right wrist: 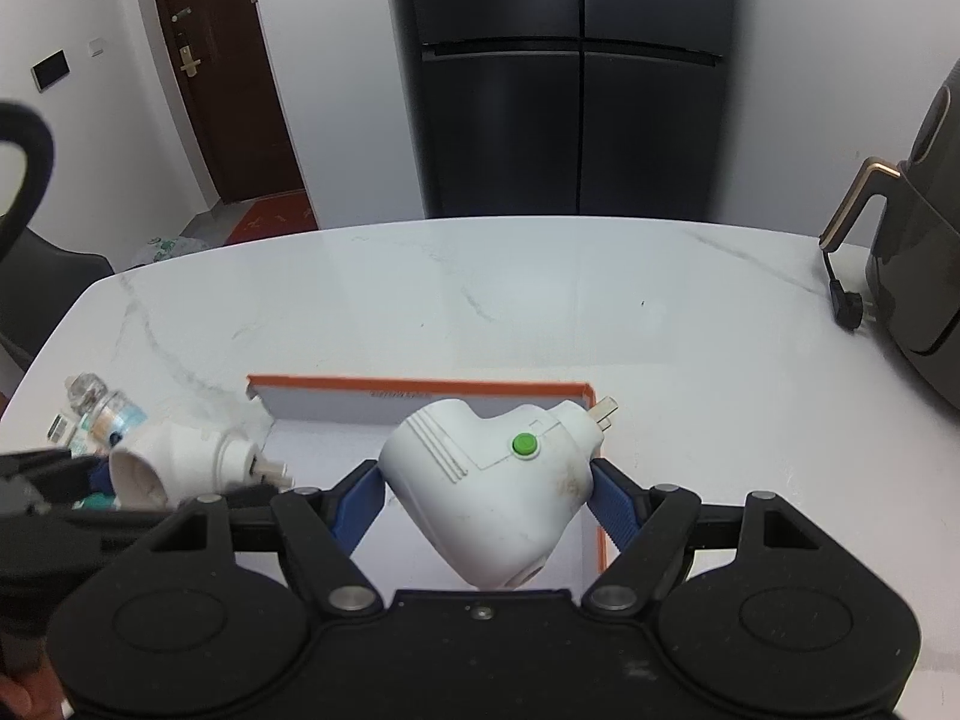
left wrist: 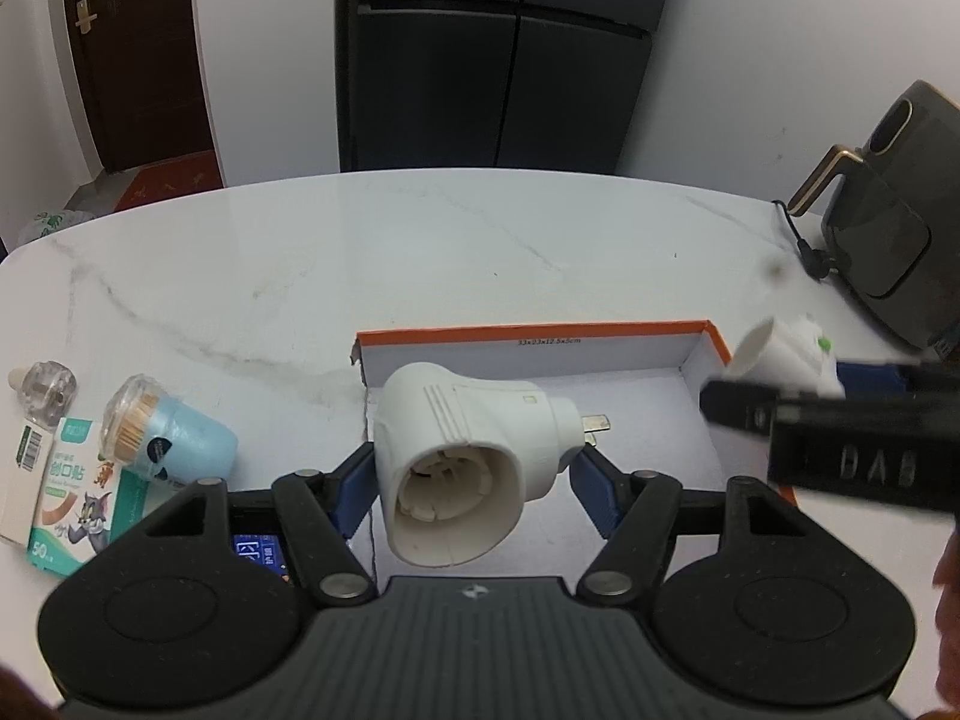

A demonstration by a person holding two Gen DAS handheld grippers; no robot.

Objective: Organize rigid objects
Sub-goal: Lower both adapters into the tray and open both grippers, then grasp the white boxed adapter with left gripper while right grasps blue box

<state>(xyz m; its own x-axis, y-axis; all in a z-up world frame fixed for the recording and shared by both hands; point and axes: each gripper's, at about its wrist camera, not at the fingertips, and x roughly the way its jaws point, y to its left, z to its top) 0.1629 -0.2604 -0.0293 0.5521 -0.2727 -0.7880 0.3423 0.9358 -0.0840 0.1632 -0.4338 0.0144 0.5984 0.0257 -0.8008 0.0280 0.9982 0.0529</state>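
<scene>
Left gripper (left wrist: 474, 474): pinched white plug adapter (left wrist: 468, 456) over orange-rimmed box (left wrist: 540, 333).
Right gripper (right wrist: 486, 492): clamped green-button adapter (right wrist: 492, 480) (over box's right corner, apparently).
Table (left wrist: 420, 240): toothpick jar (left wrist: 162, 432) left.

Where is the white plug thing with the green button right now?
The white plug with the green button is clamped in the right gripper, held above the right end of the orange-edged box; the left wrist view shows it blurred at the right edge.
</scene>
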